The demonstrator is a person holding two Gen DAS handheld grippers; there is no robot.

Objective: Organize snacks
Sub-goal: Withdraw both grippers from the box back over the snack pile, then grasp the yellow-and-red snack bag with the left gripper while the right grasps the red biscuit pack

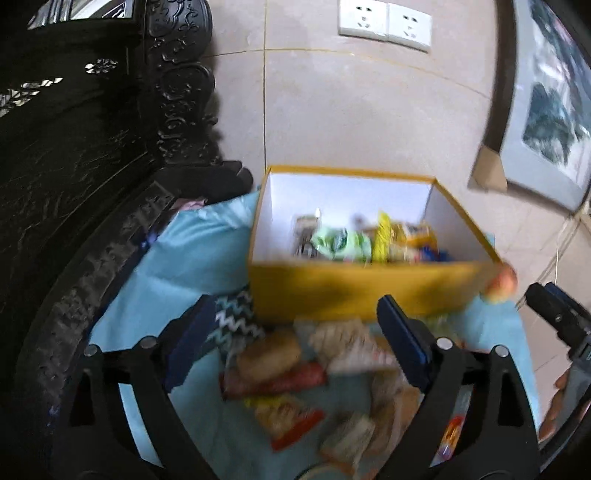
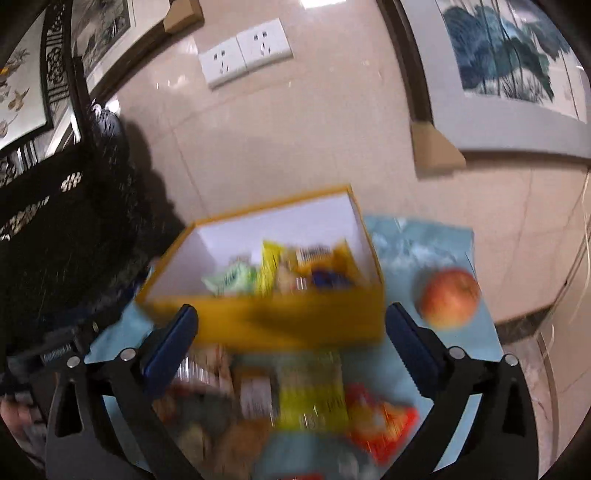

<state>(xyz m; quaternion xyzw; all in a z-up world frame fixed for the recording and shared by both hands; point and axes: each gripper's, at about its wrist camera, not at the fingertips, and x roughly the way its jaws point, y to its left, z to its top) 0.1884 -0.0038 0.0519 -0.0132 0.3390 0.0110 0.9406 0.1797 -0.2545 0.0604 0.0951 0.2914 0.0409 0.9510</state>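
Beige wall tiles with a double socket (image 1: 385, 23) rise behind a desk (image 1: 173, 266) draped in light blue cloth. Dark carved furniture (image 1: 92, 166) crowds the desk's left edge, while the right edge, seen from the right wrist, drops off to open floor. A yellow box (image 1: 354, 291) with white inner walls stands toward the back, already holding several snack packets (image 1: 369, 240). More loose snacks (image 1: 303, 376) lie blurred on the cloth just in front of the box.

Both claws point downward over this loose pile. The left claw (image 1: 295, 347) is released, its blue pads wide apart with nothing pressed between them. The right claw (image 2: 291, 347) is likewise released, fingers spread either side of the box's front wall without touching it.

Only the right wrist view shows the whole apple (image 2: 448, 297), sitting on bare cloth right of the box, apart from it; the left view catches just a sliver of it at the box's corner. The left view alone shows a zigzag-patterned packet (image 1: 236, 317) by the box's left front corner.
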